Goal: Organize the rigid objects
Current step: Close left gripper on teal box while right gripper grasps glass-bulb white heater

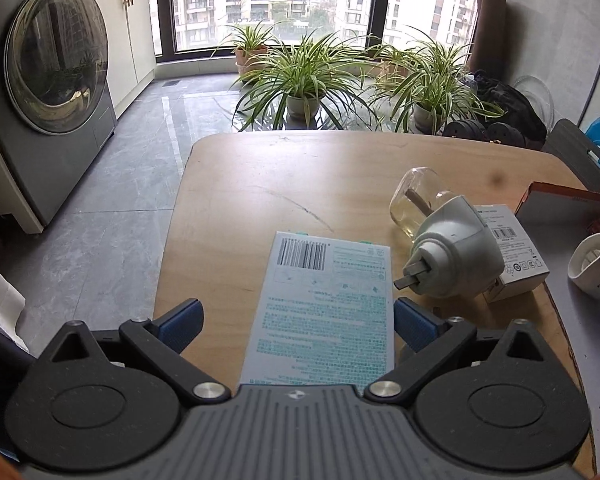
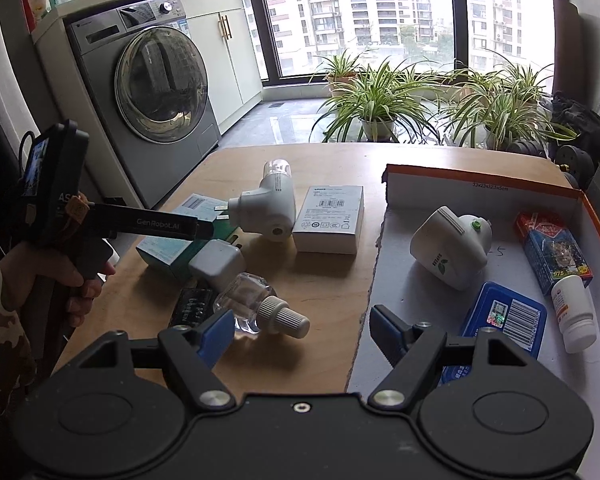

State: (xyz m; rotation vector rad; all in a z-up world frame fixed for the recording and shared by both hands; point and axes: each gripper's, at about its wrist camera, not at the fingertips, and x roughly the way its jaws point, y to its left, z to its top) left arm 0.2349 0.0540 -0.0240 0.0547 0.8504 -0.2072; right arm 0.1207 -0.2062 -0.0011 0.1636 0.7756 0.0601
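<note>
A light teal box [image 1: 324,312] lies flat on the wooden table [image 1: 260,184], between the blue pads of my left gripper [image 1: 298,314]. The jaws are open: the right pad is at the box's edge, the left pad stands clear of it. To the right lie a white plug-in vaporiser with a glass bottle [image 1: 452,256] and a white carton [image 1: 516,256]. My right gripper [image 2: 302,330] hangs open and holds nothing, just above a clear refill bottle with a ribbed cap [image 2: 260,312] joined to a grey plug [image 2: 220,264]. The teal box [image 2: 168,252], vaporiser [image 2: 264,208] and carton [image 2: 328,220] lie beyond.
An orange-rimmed tray [image 2: 460,184] on the right holds a white plug device [image 2: 448,252], a blue box [image 2: 504,316], a card pack [image 2: 552,252] and a white bottle [image 2: 576,316]. A small black box [image 2: 192,306] lies near the front. A washing machine [image 2: 152,92] and potted plants [image 2: 376,100] stand beyond the table.
</note>
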